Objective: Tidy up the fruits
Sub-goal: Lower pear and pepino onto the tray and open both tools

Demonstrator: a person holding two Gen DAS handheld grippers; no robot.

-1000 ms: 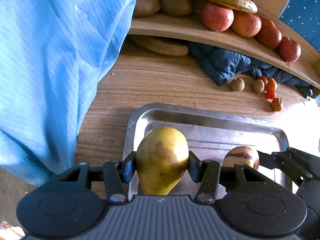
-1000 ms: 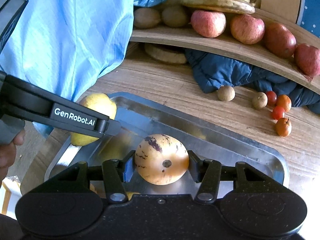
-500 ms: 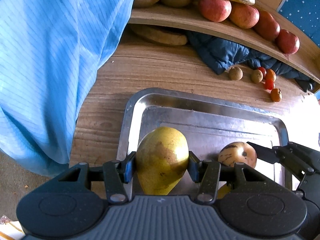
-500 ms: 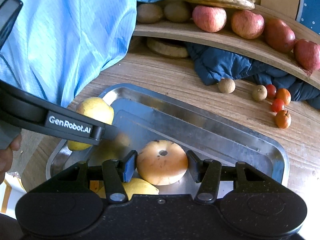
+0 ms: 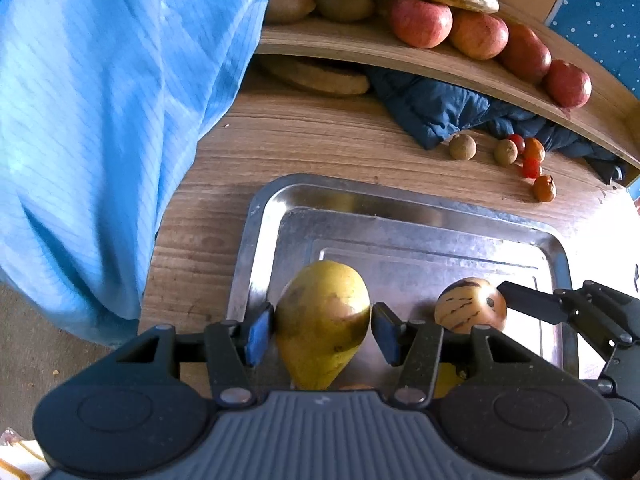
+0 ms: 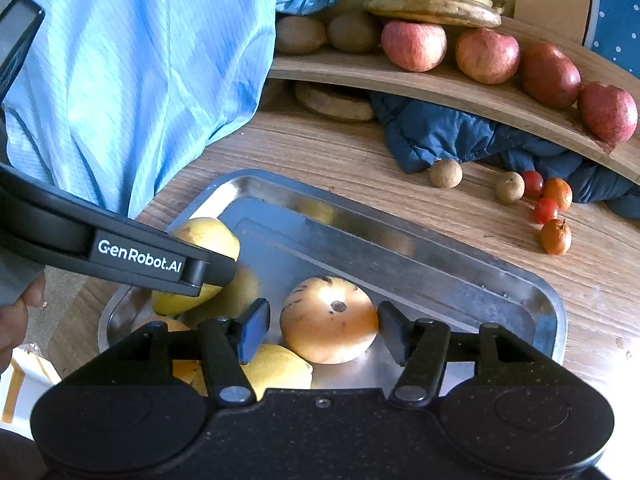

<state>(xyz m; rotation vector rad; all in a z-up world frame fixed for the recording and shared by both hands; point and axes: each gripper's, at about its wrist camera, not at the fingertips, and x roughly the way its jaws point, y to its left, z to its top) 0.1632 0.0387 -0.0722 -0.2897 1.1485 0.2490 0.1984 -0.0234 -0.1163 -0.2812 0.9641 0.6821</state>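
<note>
Setting: wooden tabletop beneath a curved wooden shelf, with pale blue cloth hanging at the left.
Shelf: red apples, brown kiwis and a bunch of bananas line the upper board.
Tabletop: small brown round fruits and little red and orange ones lie loose near a dark blue padded garment.
Tray: a metal tray sits on the wood, nearest the cameras.
Left gripper: jaws have just been opening; a yellow-green pear stands on the tray between the blue pads, slim gaps showing on both sides.
Right gripper: jaws have just been opening too; a round orange-cream melon with purple streaks rests on the tray between the pads, clear of both.
Other fruit: a yellow lemon-like fruit lies just beside the melon, at the tray's near edge.
Person: fingers show at the left edge, behind the left gripper's arm.
</note>
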